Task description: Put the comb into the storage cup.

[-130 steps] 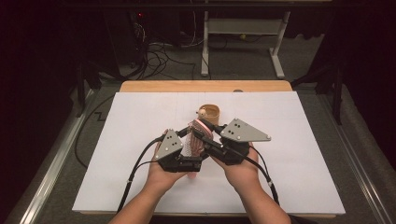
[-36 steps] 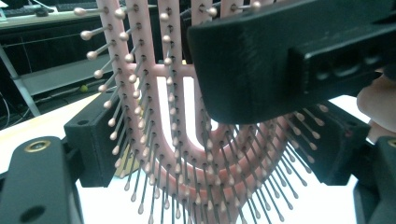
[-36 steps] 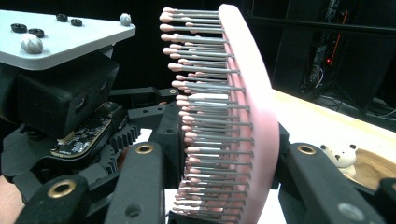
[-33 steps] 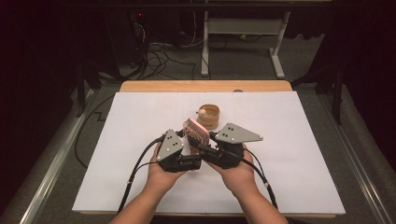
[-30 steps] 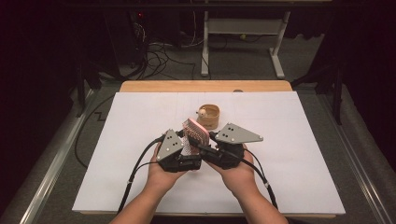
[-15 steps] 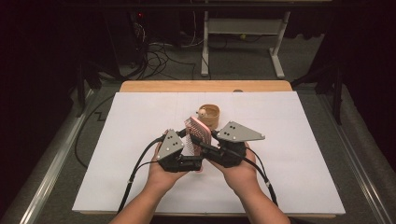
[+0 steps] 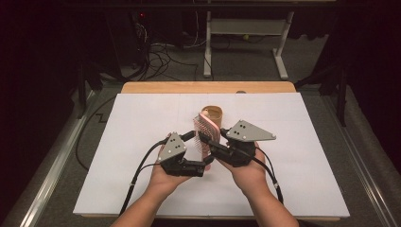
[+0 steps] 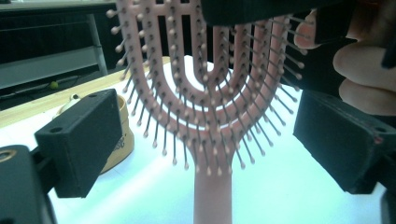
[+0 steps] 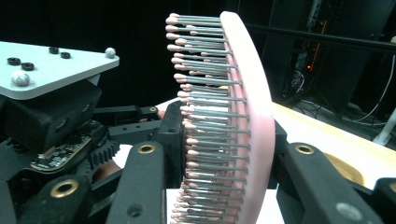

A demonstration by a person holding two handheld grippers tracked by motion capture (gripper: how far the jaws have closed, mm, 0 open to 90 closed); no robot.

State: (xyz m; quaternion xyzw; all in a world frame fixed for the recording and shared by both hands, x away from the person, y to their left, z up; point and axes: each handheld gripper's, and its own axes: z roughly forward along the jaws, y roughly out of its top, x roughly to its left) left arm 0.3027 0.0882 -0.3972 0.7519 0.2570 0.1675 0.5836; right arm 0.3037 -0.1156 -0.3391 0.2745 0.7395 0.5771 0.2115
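A pink hairbrush (image 7: 206, 128) stands upright above the white sheet, between the two hands. My right gripper (image 7: 204, 140) is shut on the head of the brush (image 9: 247, 93), whose bristles point toward the left hand. In the left gripper view the bristles face the camera and the handle (image 8: 212, 196) hangs between the jaws. My left gripper (image 8: 212, 144) has just been opening; its pads (image 8: 79, 140) stand well clear of the handle on both sides. In the high view the left gripper (image 7: 198, 152) sits just left of the brush.
A tan wooden cup (image 7: 213, 113) lies on the white sheet (image 7: 142, 123) right behind the brush, also seen as the cup (image 8: 122, 126) in the left gripper view. The wooden table edge (image 7: 208, 87) is beyond; cables and a desk frame stand on the dark floor.
The brush head has come up a little and shifted toward the cup. The left gripper's jaws have spread apart off the handle. Both hands stay nearly where they were.
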